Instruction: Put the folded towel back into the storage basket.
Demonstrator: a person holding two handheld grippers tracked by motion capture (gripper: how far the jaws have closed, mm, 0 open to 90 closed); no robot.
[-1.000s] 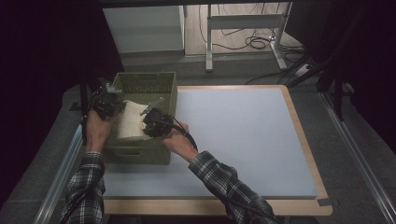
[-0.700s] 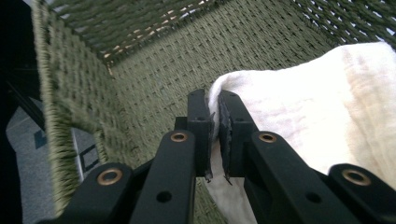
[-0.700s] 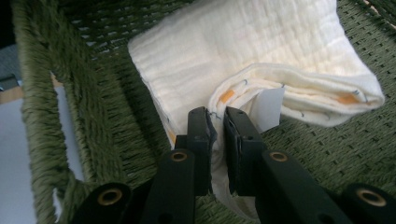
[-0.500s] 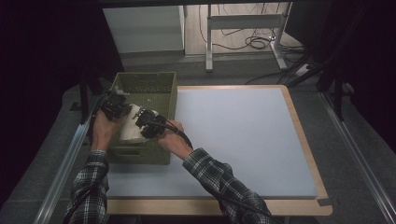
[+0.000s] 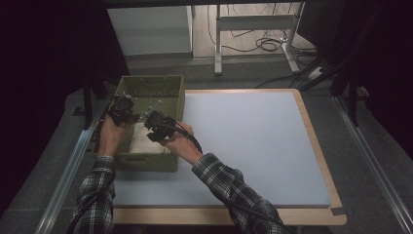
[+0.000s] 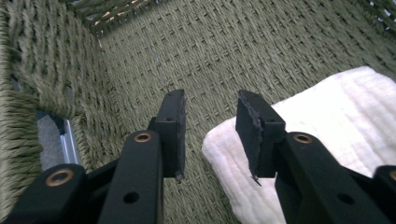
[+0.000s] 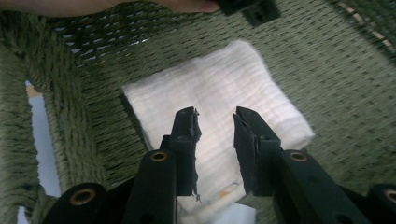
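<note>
Both grippers are down inside the green woven basket [image 5: 170, 92] that sits at the far left corner of the pale blue table mat [image 5: 253, 146]. A folded white cloth [image 7: 219, 98] lies flat on the basket floor, toward the near end of the basket in the high view.

The left gripper [image 6: 208, 126] has just been opening its jaws, and now there's a clear gap between them with nothing in it. Through that gap you just see the woven floor. The near corner of the cloth lies under the jaw on the right side of that view, but the pads aren't pressing on it.

Same story with the right gripper [image 7: 215, 133]: its jaws have just been opening too, a moderate gap, hanging right over the cloth with nothing clamped between them. I can't tell whether its tips touch the fabric.

In the high view the left gripper [image 5: 122, 108] is by the basket's left wall and the right gripper [image 5: 155, 124] is just beside it, more toward the middle. Plaid sleeves [image 5: 229, 187] come in from the bottom.
</note>
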